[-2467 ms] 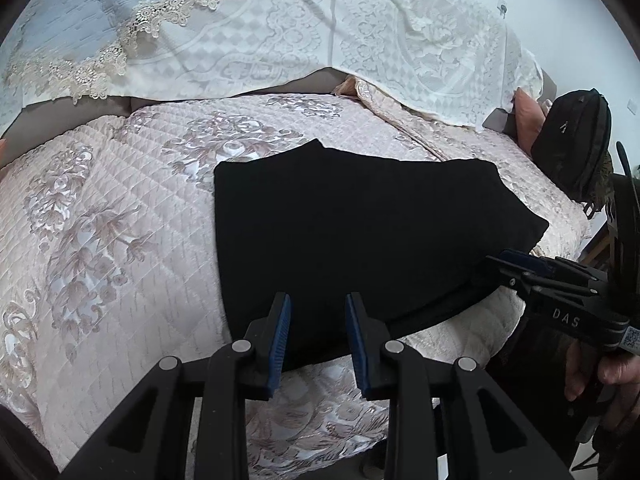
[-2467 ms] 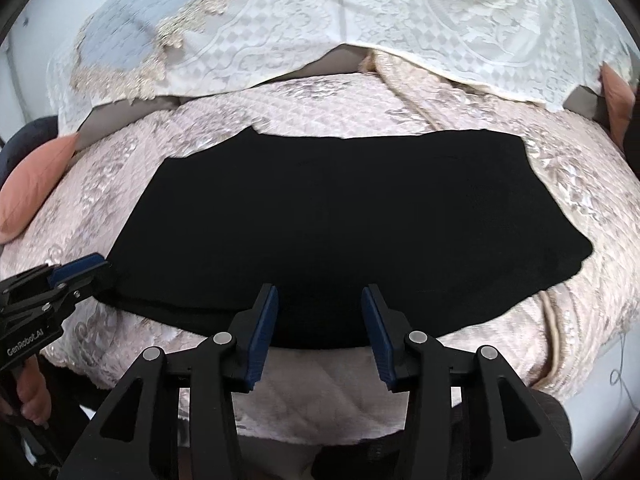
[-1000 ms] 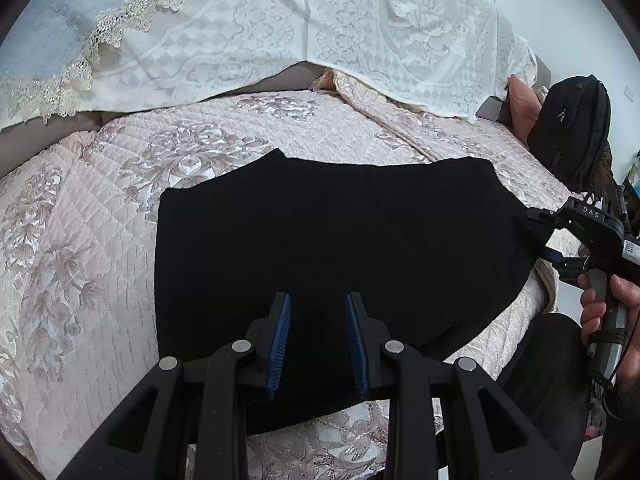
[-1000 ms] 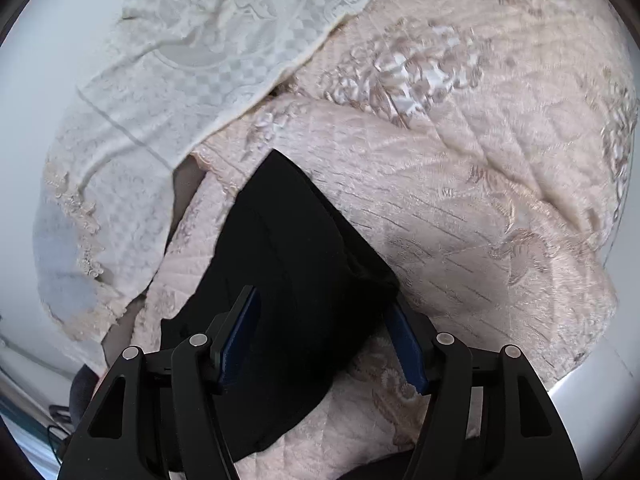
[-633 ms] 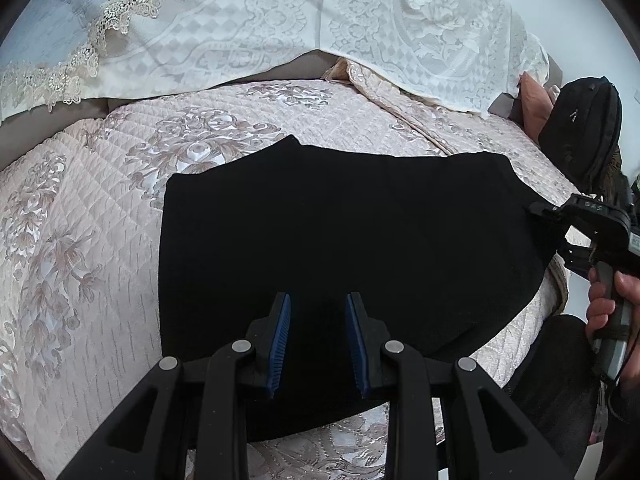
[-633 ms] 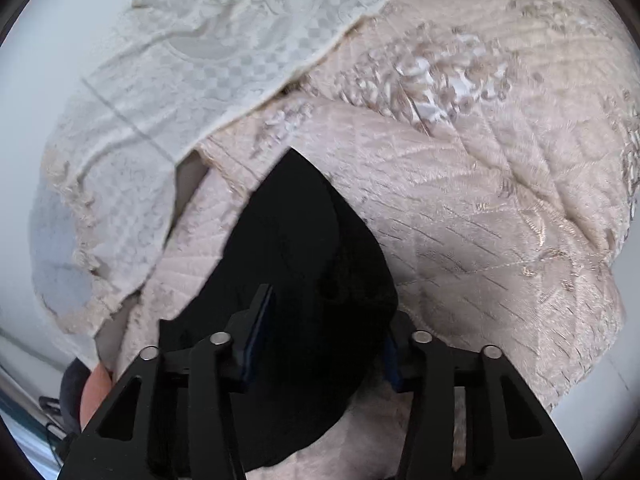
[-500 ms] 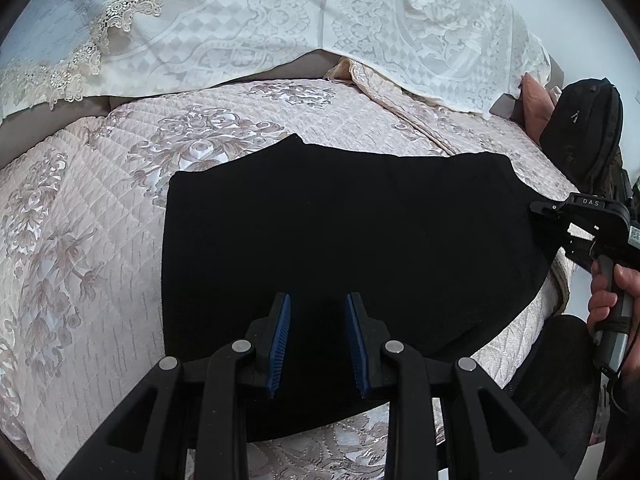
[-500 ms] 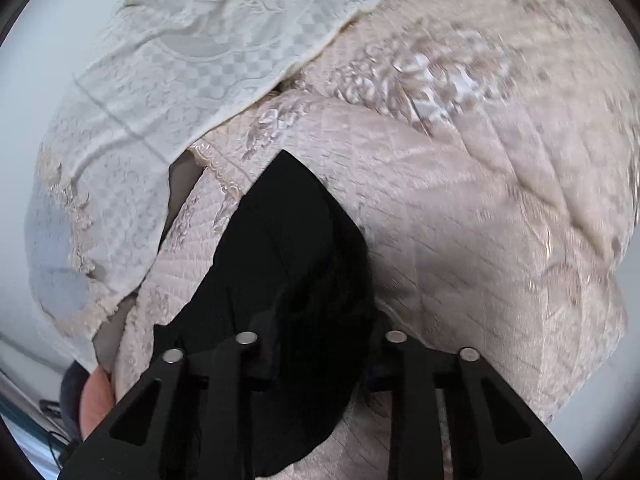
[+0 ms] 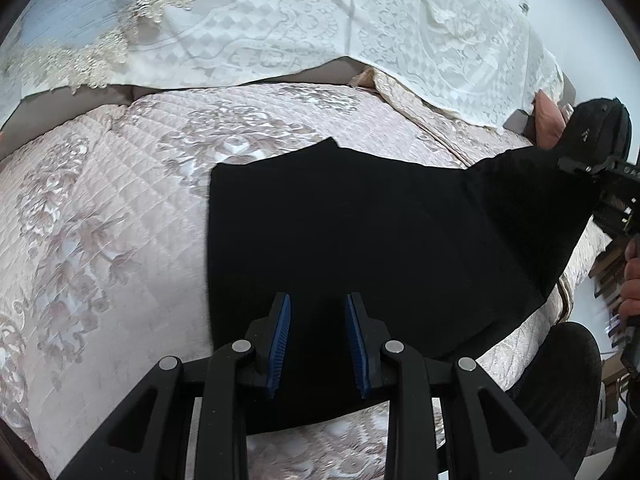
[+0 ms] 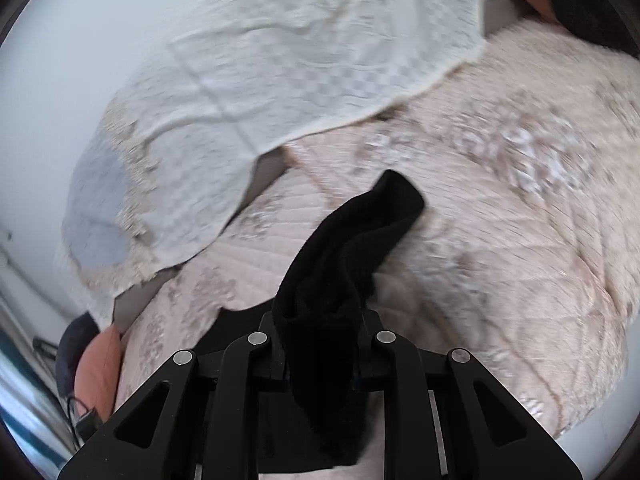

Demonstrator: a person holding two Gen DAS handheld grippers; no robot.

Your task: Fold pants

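right gripper (image 10: 320, 356) just clamped onto the pants (image 9: 360, 240) edge & lifts it, left gripper (image 9: 318, 340) w/ jaws apart, empty, so fold's starting imo

Both views were evenly and softly lit, with no harsh glare; faint sheen showed on the quilted pink satin bedspread (image 9: 120, 216). The folded black fabric pants (image 9: 360, 232) read as a flat, detail-less dark mass. Fisheye distortion bent the edges into black corners. The left wrist view was sharp; the right wrist view was smeared by motion blur, especially the white lace cover (image 10: 280, 60).
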